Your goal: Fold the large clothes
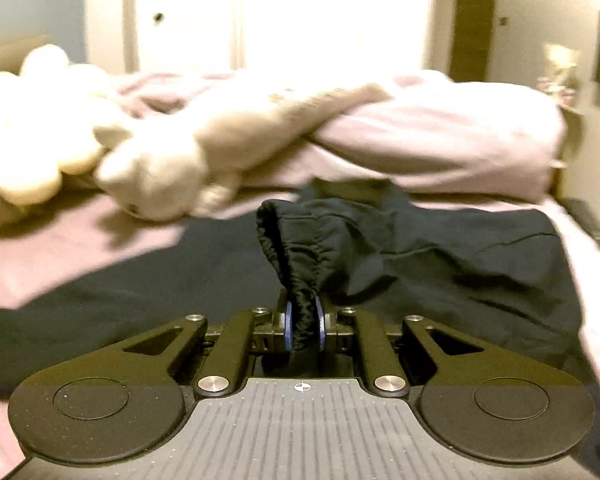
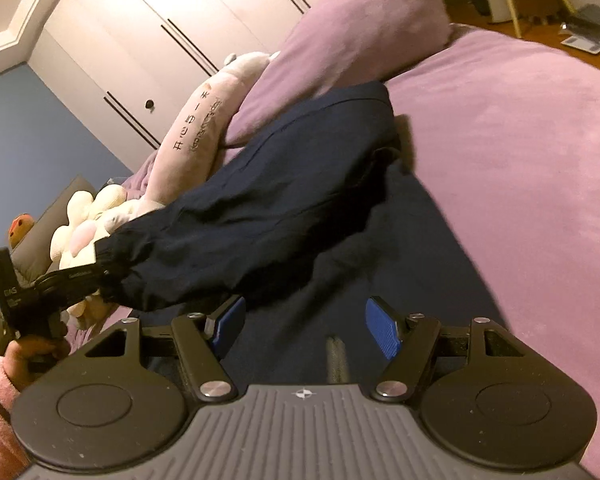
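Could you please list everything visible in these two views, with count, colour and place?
dark garment: one, navy, partly spread on the bed, elastic cuff end lifted
bed cover: one, purple, under the garment
pillow: one, purple, behind the garment
plush toys: several, cream and pale pink, at the bed's far side
wardrobe: one, white, background
left gripper: shut on the cuff
right gripper: open, above the garment

Plush toys (image 2: 196,132), pillow (image 2: 364,28), wardrobe (image 2: 148,36)
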`<state>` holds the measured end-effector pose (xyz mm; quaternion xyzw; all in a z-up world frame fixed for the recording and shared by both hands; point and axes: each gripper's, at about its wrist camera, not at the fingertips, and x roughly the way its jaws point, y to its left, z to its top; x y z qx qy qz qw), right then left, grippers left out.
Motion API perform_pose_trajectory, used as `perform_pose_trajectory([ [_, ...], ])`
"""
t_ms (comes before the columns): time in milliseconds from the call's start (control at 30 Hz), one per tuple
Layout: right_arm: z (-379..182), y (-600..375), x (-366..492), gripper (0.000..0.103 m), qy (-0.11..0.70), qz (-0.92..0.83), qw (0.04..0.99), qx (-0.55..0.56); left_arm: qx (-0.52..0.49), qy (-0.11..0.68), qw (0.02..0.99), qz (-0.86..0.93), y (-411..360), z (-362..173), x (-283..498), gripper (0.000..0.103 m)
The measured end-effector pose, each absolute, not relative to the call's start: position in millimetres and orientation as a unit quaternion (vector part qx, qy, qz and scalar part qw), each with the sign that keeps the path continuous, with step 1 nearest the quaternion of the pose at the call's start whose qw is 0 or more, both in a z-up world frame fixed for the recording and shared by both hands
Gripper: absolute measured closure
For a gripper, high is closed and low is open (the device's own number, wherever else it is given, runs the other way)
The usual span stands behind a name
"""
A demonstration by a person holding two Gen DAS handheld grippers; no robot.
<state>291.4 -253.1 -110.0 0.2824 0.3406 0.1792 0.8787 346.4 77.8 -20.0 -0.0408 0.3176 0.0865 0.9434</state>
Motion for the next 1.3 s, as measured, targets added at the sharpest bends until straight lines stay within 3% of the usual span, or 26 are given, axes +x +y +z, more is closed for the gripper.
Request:
perform_pose_trajectory([
  [300,-131.8,-233.2,389.0,0.035,0.363,0.144,0.846,0.363,-0.073,0.319,0.934,0.145,137.8,-37.5,366.8,0.089],
  [400,-144.3,-234.2,414.0,0.040,0.368,0.119,0.838,0.385,-0.085,0.316,0.935,0.136,142.0,-40.5,377.6,0.089],
  [467,-149.9,-236.1,428.5,0.058,0.371,0.100,0.836,0.391,-0.080,0.322,0.934,0.132,138.8,-46.6,383.0,0.089],
  [500,-151.0,-237.4,434.1,0.060,0.369,0.099,0.838,0.390,-0.078,0.325,0.934,0.128,139.1,-49.8,385.4,0.089],
  [567,-149.8,-238.5,444.8,0.079,0.364,0.095,0.847,0.376,-0.073,0.327,0.934,0.123,134.5,-54.1,386.8,0.089],
  [667,-142.4,-243.7,452.5,0.091,0.348,0.071,0.872,0.336,-0.069,0.330,0.934,0.120,130.0,-61.9,394.6,0.089],
  [800,-138.6,-256.1,447.5,0.092,0.314,0.021,0.901,0.298,-0.065,0.329,0.937,0.097,114.5,-73.4,409.6,0.088],
  [900,-148.6,-254.0,450.6,0.093,0.332,0.019,0.901,0.279,-0.020,0.337,0.935,0.107,96.0,-86.5,424.1,0.085],
  [1000,-137.9,-252.1,446.1,0.085,0.336,0.036,0.906,0.257,-0.009,0.359,0.923,0.139,98.7,-95.9,432.3,0.070],
  [1033,-131.6,-255.0,437.9,0.076,0.323,0.042,0.910,0.256,-0.014,0.357,0.922,0.150,103.5,-94.5,429.6,0.066],
  [1067,-125.3,-257.5,428.0,0.073,0.307,0.045,0.917,0.251,-0.019,0.350,0.923,0.162,109.9,-91.6,423.8,0.063],
  [1133,-117.1,-261.7,410.1,0.073,0.266,0.035,0.933,0.238,-0.020,0.332,0.926,0.178,121.5,-84.9,410.9,0.053],
  [1300,-117.3,-228.9,426.2,0.072,0.281,0.065,0.938,0.191,-0.057,0.331,0.930,0.148,124.8,-81.3,400.6,0.052],
])
